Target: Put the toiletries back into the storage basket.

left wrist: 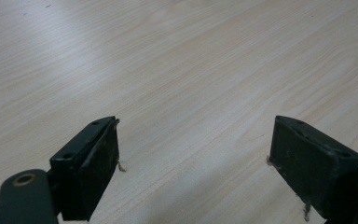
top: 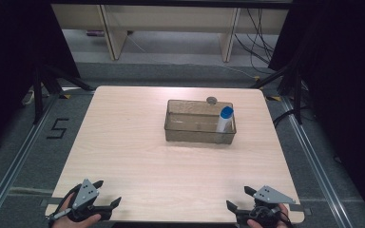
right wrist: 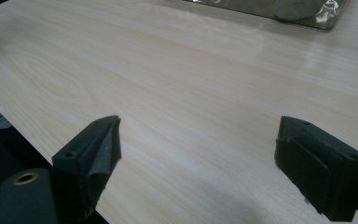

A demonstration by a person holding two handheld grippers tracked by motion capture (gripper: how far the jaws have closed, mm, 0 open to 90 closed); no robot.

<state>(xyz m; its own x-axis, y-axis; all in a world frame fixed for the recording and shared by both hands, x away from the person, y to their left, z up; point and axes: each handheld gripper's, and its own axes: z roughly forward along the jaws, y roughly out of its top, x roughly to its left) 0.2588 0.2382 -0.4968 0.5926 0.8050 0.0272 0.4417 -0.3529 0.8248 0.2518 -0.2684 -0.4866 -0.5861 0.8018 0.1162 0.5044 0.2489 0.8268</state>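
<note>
Currently, left gripper [top: 105,195] and right gripper [top: 240,198] rest at the surface [top: 123,142] near edge, fingers spread. Both grip nothing; the bin [top: 190,134] sits well apart

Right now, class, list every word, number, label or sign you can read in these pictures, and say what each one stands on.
"5": black strokes on the grey floor left of the table.
The bottle with a blue cap, standing in the clear bin: any label too small to read.
The left gripper and right gripper: no lettering shows on their grey plates.
</note>
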